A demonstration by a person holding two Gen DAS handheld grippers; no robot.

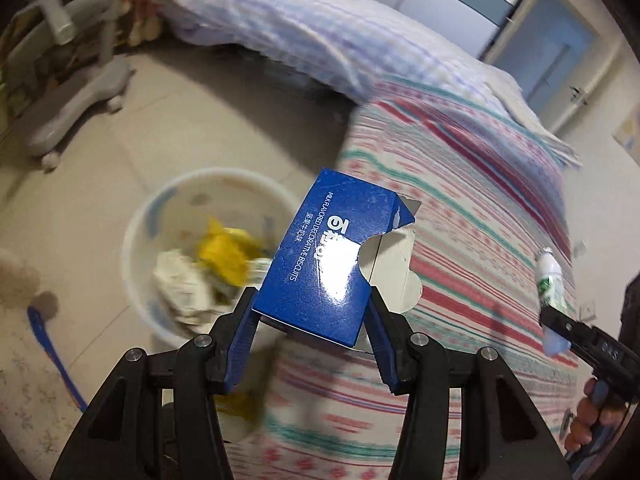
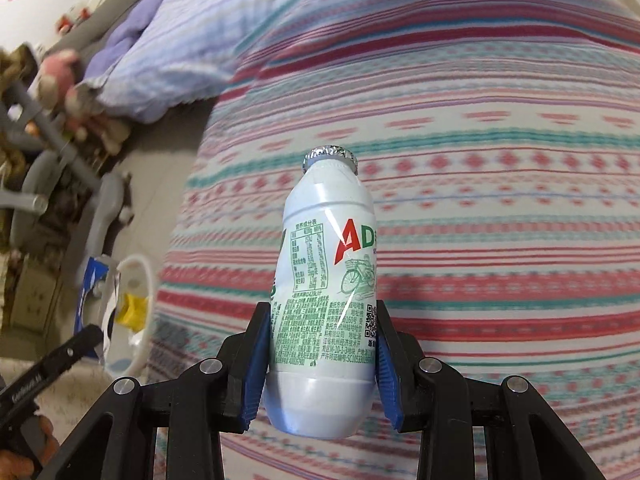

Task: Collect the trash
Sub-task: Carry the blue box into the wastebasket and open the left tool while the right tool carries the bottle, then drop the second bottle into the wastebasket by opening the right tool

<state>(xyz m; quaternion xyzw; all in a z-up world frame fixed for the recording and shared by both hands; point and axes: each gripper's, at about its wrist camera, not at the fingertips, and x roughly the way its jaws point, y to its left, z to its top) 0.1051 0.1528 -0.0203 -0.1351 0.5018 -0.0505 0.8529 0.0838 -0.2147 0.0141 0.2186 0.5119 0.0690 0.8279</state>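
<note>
So the white plastic trash bin [image 1: 208, 248] is sitting on the beige tile floor [image 1: 200, 112] right beside the bed, and it's already holding crumpled whitish paper [image 1: 180, 284] and a yellow wrapper [image 1: 224, 256]. I'm holding the blue biscuit box [image 1: 324, 256] in my left gripper [image 1: 312, 316], pads pressing on both sides of it, and it's hanging partly over the bin's rim and partly over the bed edge. It's glossy cardboard with white lettering, and the torn-open end flap is showing plain grey board inside.

My right gripper [image 2: 320, 344] is clamping a small milk drink bottle [image 2: 324, 280] around its lower half, over the striped bedsheet [image 2: 460, 200]. The bottle is smooth white plastic, rounded shoulders, green and red printed label, crinkled foil cap [image 2: 330, 158] on top.

The left camera is catching the bottle [image 1: 550, 280] way off at the right edge, and is giving the only proper look down into the bin. The right camera is only showing the bin [image 2: 140, 276] as a sliver at the left, with the box [image 2: 90, 292] beside it.

Also showing: a lilac checked quilt [image 1: 320, 28] bunched at the head of the bed, a grey chair base on casters [image 1: 80, 100], and a blue handle [image 1: 52, 348] lying on the floor, blurry.
</note>
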